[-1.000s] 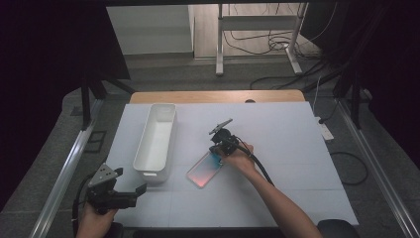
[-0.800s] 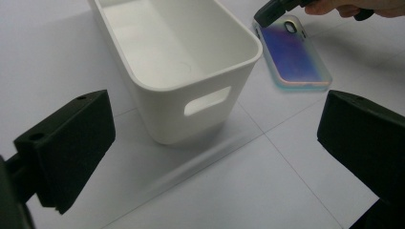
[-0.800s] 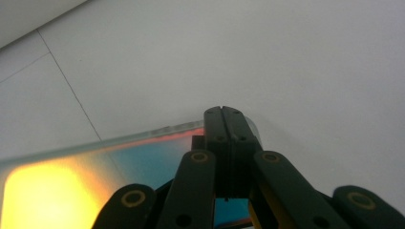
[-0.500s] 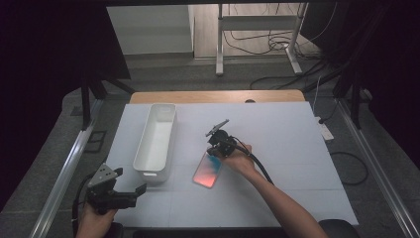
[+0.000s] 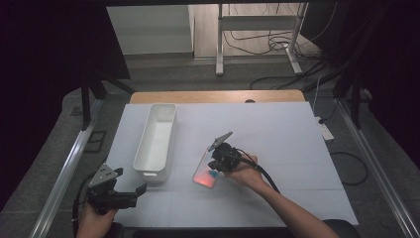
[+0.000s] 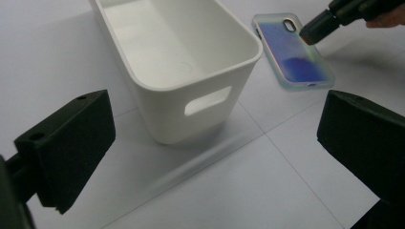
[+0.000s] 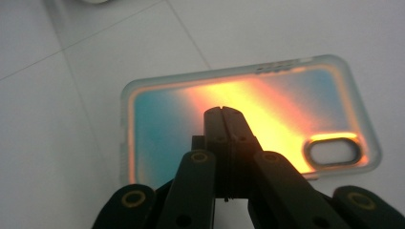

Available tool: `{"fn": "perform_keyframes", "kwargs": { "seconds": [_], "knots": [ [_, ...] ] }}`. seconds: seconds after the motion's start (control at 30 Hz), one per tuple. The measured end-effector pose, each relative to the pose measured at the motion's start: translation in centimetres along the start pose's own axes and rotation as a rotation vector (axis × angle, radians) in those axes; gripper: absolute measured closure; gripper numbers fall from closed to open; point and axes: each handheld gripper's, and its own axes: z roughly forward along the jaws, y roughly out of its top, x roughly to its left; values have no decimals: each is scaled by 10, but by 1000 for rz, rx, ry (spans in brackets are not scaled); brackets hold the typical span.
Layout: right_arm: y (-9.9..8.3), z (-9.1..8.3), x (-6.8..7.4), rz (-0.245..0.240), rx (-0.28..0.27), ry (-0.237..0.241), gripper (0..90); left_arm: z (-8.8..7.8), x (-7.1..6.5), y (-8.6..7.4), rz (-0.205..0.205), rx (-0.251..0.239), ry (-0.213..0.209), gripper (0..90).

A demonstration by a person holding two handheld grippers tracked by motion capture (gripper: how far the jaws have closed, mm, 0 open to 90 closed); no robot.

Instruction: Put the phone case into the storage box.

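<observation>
White table [image 5: 297,148], phone case [image 5: 205,171] lengthwise front-to-back

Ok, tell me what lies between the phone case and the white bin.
Nothing visible does. The phone case lies flat on the white table, just right of the white bin, with bare tabletop between them. The right gripper, jaws shut, is at the case's far edge from the bin, not in the gap.

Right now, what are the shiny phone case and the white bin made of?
Phone case: probably soft plastic, with a frosted see-through rim and a glossy back that shifts from blue to orange. Bin: likely hard plastic, smooth matte white, moulded in one piece with a cut-out handle.
</observation>
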Motion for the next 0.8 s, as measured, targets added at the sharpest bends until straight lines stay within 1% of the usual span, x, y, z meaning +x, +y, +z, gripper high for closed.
{"fn": "perform_keyframes", "kwargs": {
  "seconds": [0.03, 0.1, 0.17, 0.3, 0.4, 0.6, 0.67, 0.8],
  "knots": [
    [0, 0, 0, 0, 0, 0, 897, 0, 0, 0, 0, 0, 0, 2],
    [-4, 1, 4, -3, 13, 8, 897, 0, 0, 0, 0, 0, -1, 2],
    [-9, 3, 7, 7, 24, 20, 898, 0, 0, 0, 2, -4, -2, 2],
    [-13, 6, 9, 10, 37, 32, 897, 0, 0, 0, 2, -3, -2, 2],
    [-15, 8, 12, -9, 48, 28, 897, 0, 0, 0, 2, -4, -4, 2],
    [-19, 4, 8, 5, 62, 34, 897, 0, 0, 0, 3, -3, -3, 2],
    [-20, 2, 7, -2, 72, 20, 897, 0, 0, 0, 4, -4, -3, 2],
    [-24, -1, 3, 8, 78, 14, 897, 0, 0, 0, 2, -4, -4, 1]
  ]
}}
